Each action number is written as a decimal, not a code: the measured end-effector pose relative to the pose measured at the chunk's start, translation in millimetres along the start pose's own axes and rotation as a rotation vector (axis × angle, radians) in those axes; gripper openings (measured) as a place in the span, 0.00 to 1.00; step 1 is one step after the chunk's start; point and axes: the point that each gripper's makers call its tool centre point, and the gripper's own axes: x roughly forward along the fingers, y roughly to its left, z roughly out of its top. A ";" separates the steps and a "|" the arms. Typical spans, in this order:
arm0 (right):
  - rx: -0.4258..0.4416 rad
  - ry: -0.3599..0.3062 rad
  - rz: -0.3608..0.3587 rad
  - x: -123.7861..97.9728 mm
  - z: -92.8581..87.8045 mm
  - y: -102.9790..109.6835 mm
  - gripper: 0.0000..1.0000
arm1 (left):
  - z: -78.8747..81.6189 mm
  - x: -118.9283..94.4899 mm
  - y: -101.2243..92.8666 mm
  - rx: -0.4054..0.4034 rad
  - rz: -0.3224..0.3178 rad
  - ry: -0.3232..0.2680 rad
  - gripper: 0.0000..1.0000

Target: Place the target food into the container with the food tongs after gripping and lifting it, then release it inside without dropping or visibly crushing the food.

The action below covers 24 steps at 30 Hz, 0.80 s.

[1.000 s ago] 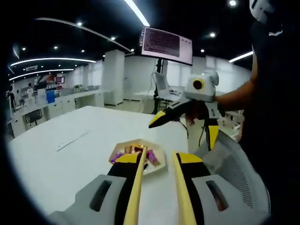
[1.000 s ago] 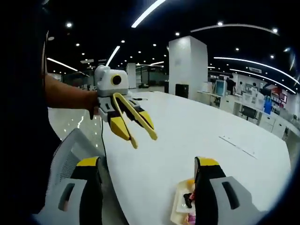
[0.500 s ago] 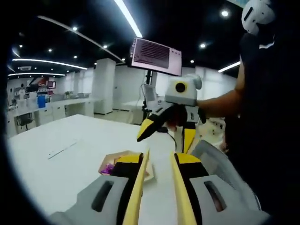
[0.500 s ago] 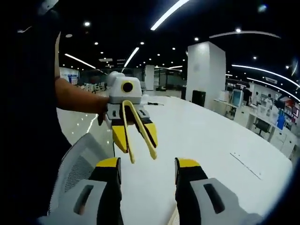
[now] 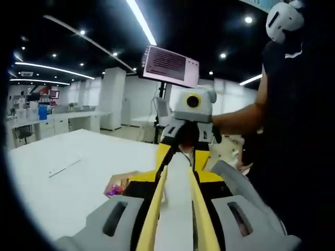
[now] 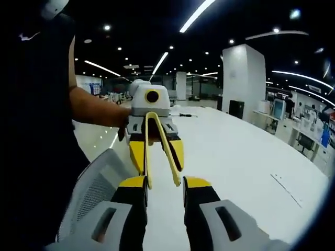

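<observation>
Spanning a dim, strip-lit office: white table (image 6: 235, 151), left gripper (image 6: 159, 180) clamping spread-tipped, empty yellow food tongs (image 6: 157, 146).

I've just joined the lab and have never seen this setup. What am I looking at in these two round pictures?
There is no robot here. A person holds a claw in each hand, and each claw carries a fisheye camera looking forward along its own two jaws. The left gripper view looks out from the left claw, which is clamped on yellow food tongs. The device facing it is the right claw, held in the person's hand. The right gripper view looks back the other way; that claw's jaws stand a little apart with nothing between them. On the white table lies a plate of small coloured food pieces, which the tongs have not yet reached. A mesh chair stands at the table's edge.
</observation>
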 end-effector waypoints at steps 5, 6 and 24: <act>-0.013 0.009 0.004 1.1 -3.3 0.9 0.20 | -3.0 -0.4 -1.6 0.000 -0.014 0.020 0.22; -0.010 0.015 0.005 1.2 -3.8 1.3 0.17 | -3.6 -0.1 -1.2 0.003 -0.013 0.025 0.20; 0.015 0.050 -0.025 -9.1 -5.1 -2.0 0.03 | -7.3 -12.0 8.1 -0.012 0.029 0.079 0.25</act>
